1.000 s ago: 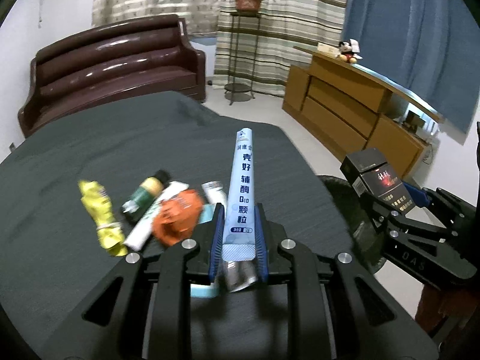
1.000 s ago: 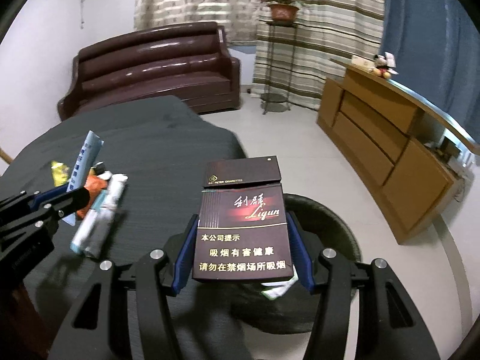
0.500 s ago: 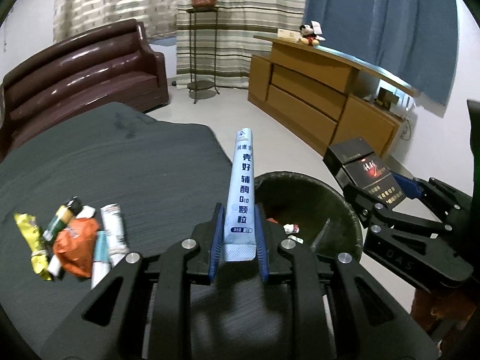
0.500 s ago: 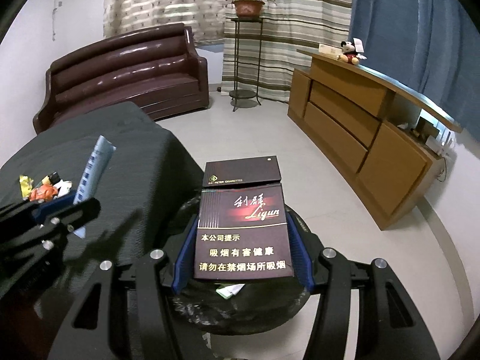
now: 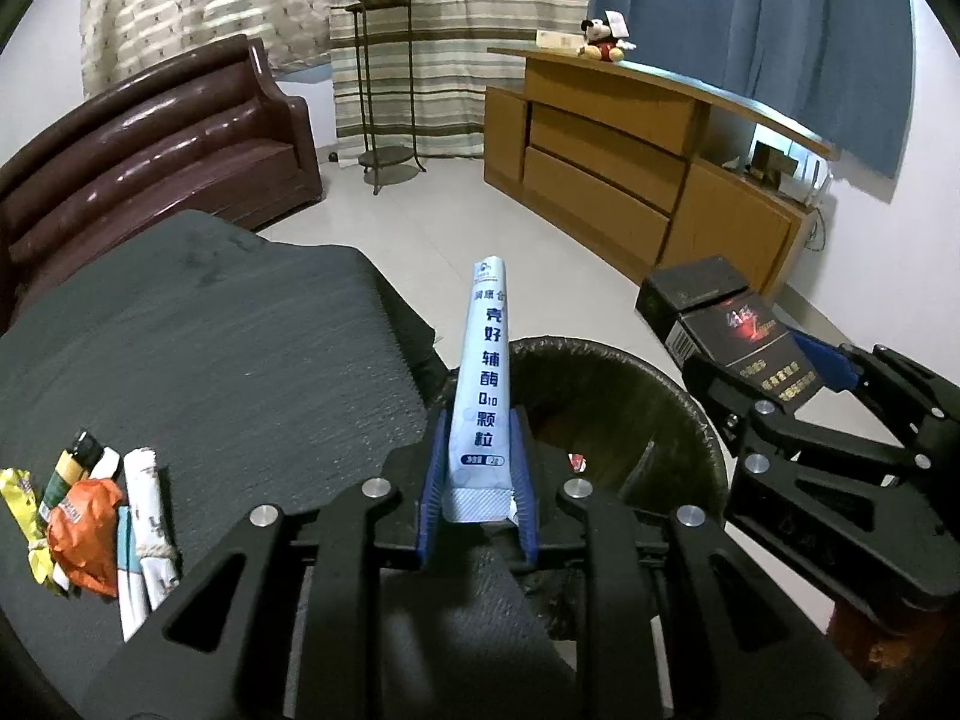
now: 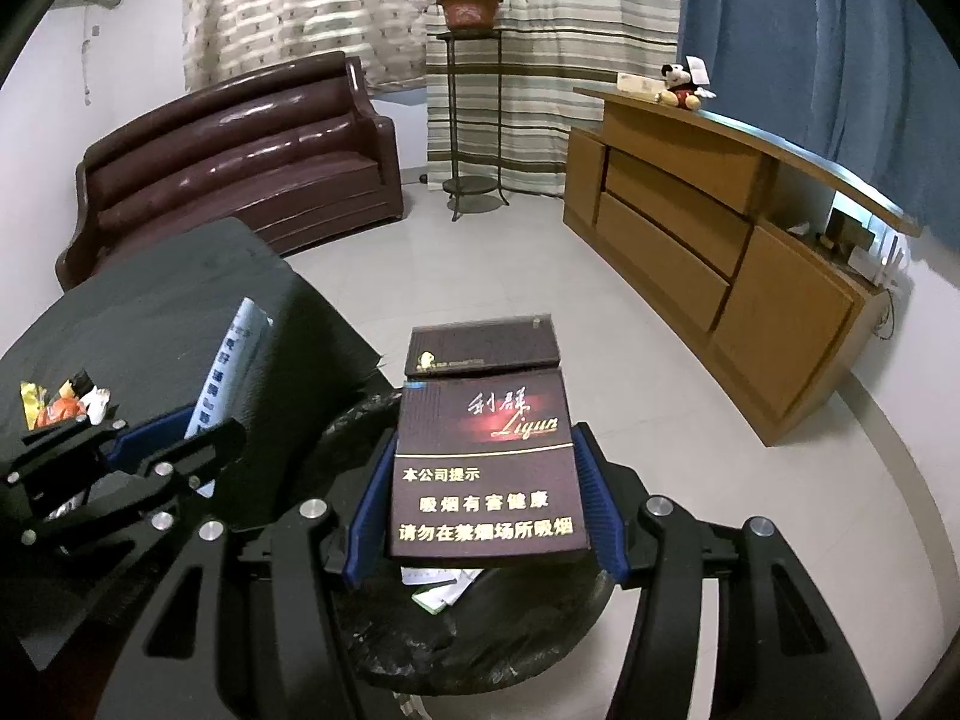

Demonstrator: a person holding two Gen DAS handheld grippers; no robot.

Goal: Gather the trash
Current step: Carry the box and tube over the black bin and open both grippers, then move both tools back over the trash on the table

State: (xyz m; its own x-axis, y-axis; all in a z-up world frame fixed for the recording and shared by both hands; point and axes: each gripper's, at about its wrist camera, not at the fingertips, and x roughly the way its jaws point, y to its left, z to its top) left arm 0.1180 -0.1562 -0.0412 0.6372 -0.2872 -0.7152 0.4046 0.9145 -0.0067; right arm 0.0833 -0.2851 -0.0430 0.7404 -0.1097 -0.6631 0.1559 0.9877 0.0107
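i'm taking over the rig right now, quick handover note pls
Left gripper: shut on the blue-and-white sachet, near the bin's rim.
Right gripper: shut on the Liqun cigarette pack, lid open, over the trash bin.
Done: some scraps already lie in the bin.
Left: release both items into it, then fetch the pile on the dark table: yellow wrapper, orange wrapper, small bottle, white tubes.

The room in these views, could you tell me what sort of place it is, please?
Most likely a home living room: a brown leather sofa, striped curtains behind a potted plant, and a wooden sideboard.
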